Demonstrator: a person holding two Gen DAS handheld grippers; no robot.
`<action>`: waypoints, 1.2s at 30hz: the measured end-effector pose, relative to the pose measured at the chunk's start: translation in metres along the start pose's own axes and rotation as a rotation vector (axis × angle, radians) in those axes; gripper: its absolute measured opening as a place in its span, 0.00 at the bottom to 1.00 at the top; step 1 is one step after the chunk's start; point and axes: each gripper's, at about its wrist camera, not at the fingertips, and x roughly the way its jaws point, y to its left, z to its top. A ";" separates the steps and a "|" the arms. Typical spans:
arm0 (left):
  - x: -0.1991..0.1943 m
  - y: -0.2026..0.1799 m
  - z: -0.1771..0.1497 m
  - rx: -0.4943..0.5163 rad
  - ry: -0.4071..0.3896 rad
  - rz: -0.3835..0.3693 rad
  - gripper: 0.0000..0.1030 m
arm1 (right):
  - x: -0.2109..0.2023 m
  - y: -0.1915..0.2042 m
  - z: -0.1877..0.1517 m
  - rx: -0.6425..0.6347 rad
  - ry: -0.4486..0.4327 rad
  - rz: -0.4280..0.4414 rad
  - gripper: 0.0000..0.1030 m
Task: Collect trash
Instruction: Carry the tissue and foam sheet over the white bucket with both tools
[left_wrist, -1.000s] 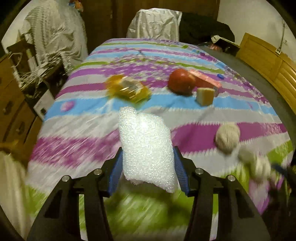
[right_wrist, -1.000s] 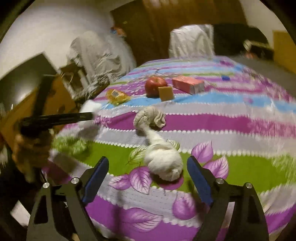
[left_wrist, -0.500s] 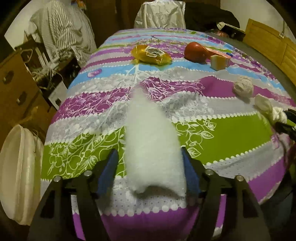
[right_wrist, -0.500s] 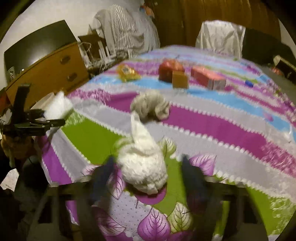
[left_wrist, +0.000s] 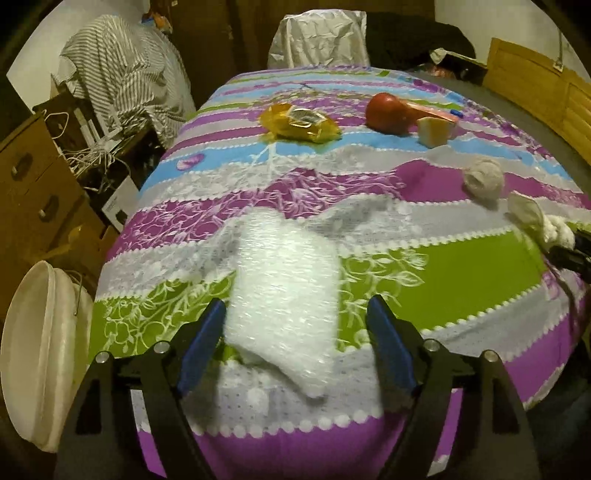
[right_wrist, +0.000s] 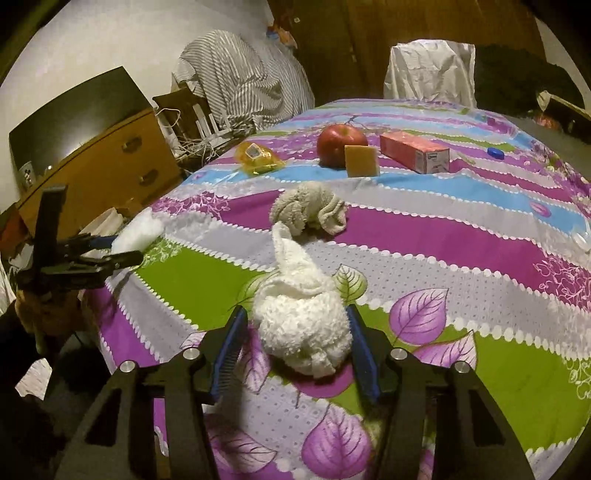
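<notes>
Trash, item one: white bubble-wrap piece (left_wrist: 284, 295), between the left gripper (left_wrist: 295, 347) fingers at the near table edge; jaws opening, right pad clear of it, where a second ago they clamped it. Item two: white crumpled tissue wad (right_wrist: 301, 328), on the striped tablecloth (right_wrist: 461, 240); right gripper (right_wrist: 295, 354) closing around it, formerly wide. White bucket (left_wrist: 37, 354), left of table; contents not visible.

I count two wads: one white (right_wrist: 301, 328) at 6 o'clock, one grey (right_wrist: 308, 212) just past it toward 12. One foam piece (left_wrist: 282, 295). At 12 o'clock, one apple (right_wrist: 341, 144), one yellow block (right_wrist: 362, 161), one pink box (right_wrist: 413, 152), one yellow wrapper (right_wrist: 256, 157). One blue cap (right_wrist: 495, 152) at 1 o'clock.
</notes>
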 end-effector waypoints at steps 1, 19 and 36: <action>0.001 0.003 0.002 -0.006 0.002 -0.002 0.73 | 0.000 0.002 -0.001 -0.003 0.001 -0.006 0.43; -0.015 -0.006 0.003 -0.004 0.004 0.067 0.47 | -0.007 0.035 0.005 0.159 -0.022 0.011 0.37; -0.099 0.067 -0.004 -0.246 -0.081 0.277 0.47 | 0.010 0.179 0.059 -0.046 -0.001 0.155 0.37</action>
